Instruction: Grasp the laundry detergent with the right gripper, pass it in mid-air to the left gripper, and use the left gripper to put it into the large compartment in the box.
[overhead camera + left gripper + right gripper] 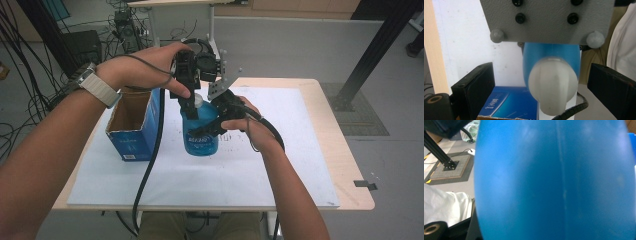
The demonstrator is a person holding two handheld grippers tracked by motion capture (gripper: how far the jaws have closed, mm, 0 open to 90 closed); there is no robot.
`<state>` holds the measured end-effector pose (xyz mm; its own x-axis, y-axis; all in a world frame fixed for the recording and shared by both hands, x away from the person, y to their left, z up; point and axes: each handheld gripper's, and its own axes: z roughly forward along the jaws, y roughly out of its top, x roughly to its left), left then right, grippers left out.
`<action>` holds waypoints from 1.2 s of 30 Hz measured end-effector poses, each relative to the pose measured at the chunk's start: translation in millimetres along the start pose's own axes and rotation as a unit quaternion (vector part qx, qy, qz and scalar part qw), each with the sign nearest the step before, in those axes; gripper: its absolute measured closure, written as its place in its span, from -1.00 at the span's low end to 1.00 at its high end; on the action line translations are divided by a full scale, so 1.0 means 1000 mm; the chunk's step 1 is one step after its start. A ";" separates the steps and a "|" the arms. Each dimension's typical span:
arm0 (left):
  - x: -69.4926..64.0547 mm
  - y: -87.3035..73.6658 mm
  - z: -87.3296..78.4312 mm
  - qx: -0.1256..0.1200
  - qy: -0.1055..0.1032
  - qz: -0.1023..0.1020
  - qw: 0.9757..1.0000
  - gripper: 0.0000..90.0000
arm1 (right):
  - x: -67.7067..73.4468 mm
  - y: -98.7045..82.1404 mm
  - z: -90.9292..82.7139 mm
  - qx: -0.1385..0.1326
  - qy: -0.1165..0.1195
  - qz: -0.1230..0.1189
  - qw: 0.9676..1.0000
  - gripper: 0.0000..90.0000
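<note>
A: What's nearest the person?

B: The right hand-held gripper (212,127), closed around the body of the blue bottle (201,131). In the right gripper view that blue body (554,180) sits right against the camera.

A: Where's the bottle?

B: Upright on the white sheet (280,170) that covers the surface (345,165), about midway between the left and right edges, toward the far edge.

A: And the other one?

B: The left hand-held gripper (189,102) comes down over the bottle's top. In the left gripper view its jaws stand apart on either side of the white cap (552,85), not touching it.

A: Anything beside it?

B: A blue carton (134,125), top open, just left of the bottle, near the surface's left edge.
</note>
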<state>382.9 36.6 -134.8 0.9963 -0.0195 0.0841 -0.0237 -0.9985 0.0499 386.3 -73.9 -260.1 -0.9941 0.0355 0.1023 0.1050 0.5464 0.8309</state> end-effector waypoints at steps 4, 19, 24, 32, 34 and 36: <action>0.000 0.000 0.002 -0.001 -0.001 0.000 1.000 -0.83 | 0.000 0.000 0.000 -0.001 0.001 -0.004 1.000 -0.04; 0.001 0.001 0.010 -0.008 -0.002 0.003 1.000 -0.82 | 0.000 -0.001 0.001 -0.002 0.001 -0.003 1.000 -0.04; 0.001 0.001 0.015 -0.005 -0.004 0.005 1.000 -0.82 | 0.000 -0.001 0.002 -0.003 -0.001 -0.002 1.000 -0.04; 0.001 0.000 0.019 -0.008 -0.009 0.004 1.000 -0.81 | 0.001 -0.001 0.002 -0.003 0.007 0.006 1.000 -0.04; 0.001 -0.001 0.021 -0.006 -0.010 0.003 1.000 -0.80 | 0.000 -0.001 0.002 -0.002 0.003 0.001 1.000 -0.04; 0.001 -0.001 0.022 -0.009 -0.011 0.001 1.000 -0.80 | 0.001 0.000 0.002 -0.001 0.003 0.000 1.000 -0.04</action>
<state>385.9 36.3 -156.6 0.9978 -0.0234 0.0618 -0.0276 -0.9973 0.0675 385.7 -72.2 -261.8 -0.9939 0.0302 0.1057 0.1050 0.5448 0.8320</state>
